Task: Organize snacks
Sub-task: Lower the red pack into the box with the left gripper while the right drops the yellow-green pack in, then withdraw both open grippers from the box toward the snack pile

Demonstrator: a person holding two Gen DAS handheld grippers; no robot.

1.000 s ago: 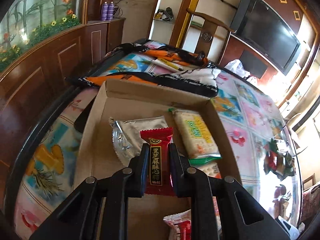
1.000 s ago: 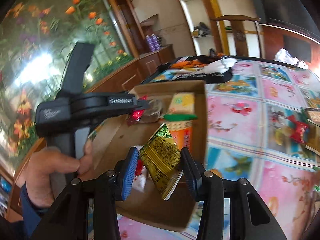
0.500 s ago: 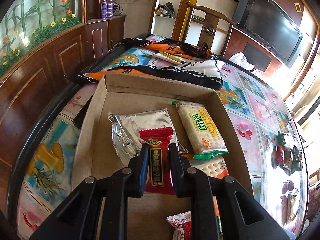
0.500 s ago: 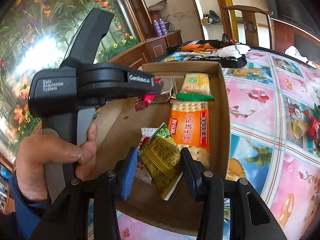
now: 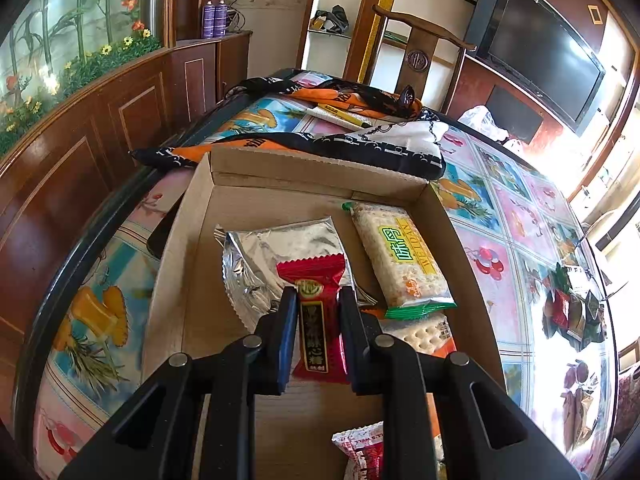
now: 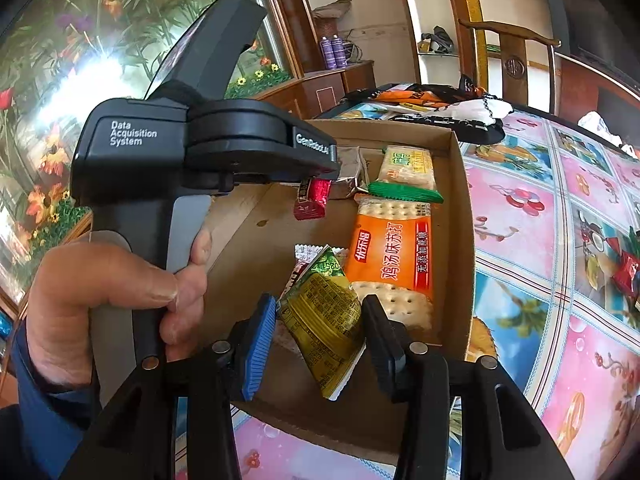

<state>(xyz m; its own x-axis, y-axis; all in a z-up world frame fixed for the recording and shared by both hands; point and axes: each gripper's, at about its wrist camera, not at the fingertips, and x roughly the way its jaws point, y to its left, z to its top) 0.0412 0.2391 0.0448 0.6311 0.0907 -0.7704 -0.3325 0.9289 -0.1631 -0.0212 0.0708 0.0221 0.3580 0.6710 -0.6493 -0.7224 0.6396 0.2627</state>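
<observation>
A shallow cardboard box (image 5: 312, 168) lies on the patterned table. In it are a silver packet (image 5: 272, 256), a green-ended cracker pack (image 5: 400, 264), an orange cracker pack (image 6: 390, 256) and a red-and-white packet (image 5: 360, 452). My left gripper (image 5: 318, 294) is shut on a red candy packet (image 5: 316, 336), held just over the silver packet. The right wrist view shows that gripper's black body (image 6: 200, 148) in a hand (image 6: 120, 292). My right gripper (image 6: 319, 308) is shut on a green-and-yellow packet (image 6: 320, 320), which hangs over the box's near end.
A black-and-orange cloth (image 5: 320, 136) with pens on it lies past the box's far wall. Loose snacks (image 5: 568, 312) sit on the table to the right. A wooden cabinet (image 5: 100, 128) runs along the left table edge, and a chair (image 5: 420, 52) stands behind.
My right gripper has come forward and down over the box with the green-and-yellow packet still in it. The left gripper has stayed put, holding the red packet.
</observation>
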